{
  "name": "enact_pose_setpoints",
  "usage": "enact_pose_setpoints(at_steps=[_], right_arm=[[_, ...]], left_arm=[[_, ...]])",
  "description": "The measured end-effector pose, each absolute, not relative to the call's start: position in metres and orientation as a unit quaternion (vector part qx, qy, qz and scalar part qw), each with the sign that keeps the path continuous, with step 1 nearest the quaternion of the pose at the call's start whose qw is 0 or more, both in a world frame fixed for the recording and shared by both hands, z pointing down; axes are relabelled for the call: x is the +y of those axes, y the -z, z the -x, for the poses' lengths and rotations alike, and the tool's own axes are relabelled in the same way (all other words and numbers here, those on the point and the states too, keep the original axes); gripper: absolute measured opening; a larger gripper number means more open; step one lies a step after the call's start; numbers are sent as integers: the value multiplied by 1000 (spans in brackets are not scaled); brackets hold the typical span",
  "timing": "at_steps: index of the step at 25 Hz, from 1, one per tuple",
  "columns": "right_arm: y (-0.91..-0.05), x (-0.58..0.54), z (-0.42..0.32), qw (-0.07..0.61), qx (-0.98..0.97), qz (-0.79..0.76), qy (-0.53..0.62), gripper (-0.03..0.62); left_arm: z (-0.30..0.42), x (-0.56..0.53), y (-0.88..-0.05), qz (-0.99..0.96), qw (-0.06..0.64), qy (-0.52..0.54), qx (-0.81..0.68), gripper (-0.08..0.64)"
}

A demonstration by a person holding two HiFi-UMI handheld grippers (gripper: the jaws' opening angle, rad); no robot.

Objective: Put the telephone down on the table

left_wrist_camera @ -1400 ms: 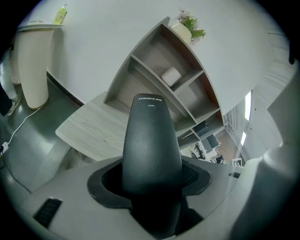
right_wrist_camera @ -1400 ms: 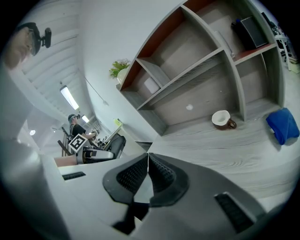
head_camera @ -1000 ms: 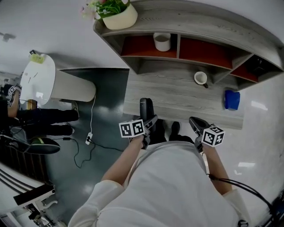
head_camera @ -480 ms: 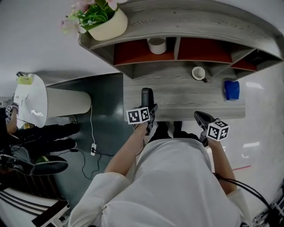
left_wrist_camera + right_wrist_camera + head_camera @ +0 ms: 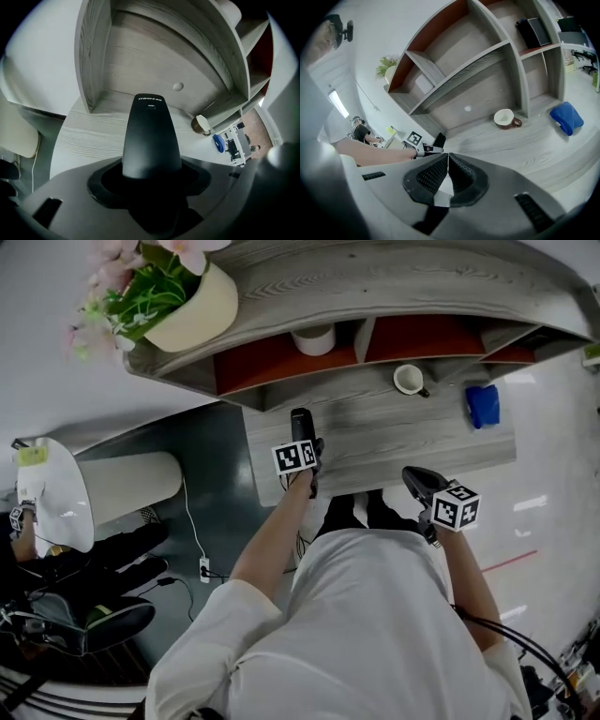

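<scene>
A black telephone handset [image 5: 152, 136] stands clamped between the jaws of my left gripper [image 5: 151, 183]. In the head view that left gripper [image 5: 302, 448] holds the telephone [image 5: 300, 421] over the left part of the grey wooden table [image 5: 375, 442], near its left edge. My right gripper [image 5: 422, 482] hangs at the table's front edge, to the right. Its jaws in the right gripper view [image 5: 447, 178] are pressed together with nothing between them. From there the left gripper [image 5: 423, 147] and the telephone [image 5: 439, 139] show at the left.
A white cup [image 5: 408, 380] and a blue cloth [image 5: 482, 405] lie on the table's right half. Above it a curved shelf unit [image 5: 394, 287] holds another cup [image 5: 313, 339] and a flower pot [image 5: 192, 310]. A round white side table [image 5: 56, 493] stands on the floor at the left.
My left gripper has carried the telephone forward, from the table's front edge to over the tabletop. The right gripper has stayed at the front edge.
</scene>
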State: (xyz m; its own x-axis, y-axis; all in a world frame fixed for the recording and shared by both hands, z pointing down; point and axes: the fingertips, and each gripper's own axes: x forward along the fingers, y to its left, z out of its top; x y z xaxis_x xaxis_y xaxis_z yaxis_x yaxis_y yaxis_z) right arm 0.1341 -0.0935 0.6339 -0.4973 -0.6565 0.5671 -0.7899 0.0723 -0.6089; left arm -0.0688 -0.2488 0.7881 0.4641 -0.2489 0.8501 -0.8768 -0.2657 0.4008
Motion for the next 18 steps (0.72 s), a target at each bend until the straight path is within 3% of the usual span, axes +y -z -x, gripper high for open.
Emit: enact_pose_setpoints(at_steps=[18], right_arm=[[-645, -78, -134, 55, -682, -535, -496, 17]], left_arm=[[46, -278, -861, -670, 456, -432, -396, 287]])
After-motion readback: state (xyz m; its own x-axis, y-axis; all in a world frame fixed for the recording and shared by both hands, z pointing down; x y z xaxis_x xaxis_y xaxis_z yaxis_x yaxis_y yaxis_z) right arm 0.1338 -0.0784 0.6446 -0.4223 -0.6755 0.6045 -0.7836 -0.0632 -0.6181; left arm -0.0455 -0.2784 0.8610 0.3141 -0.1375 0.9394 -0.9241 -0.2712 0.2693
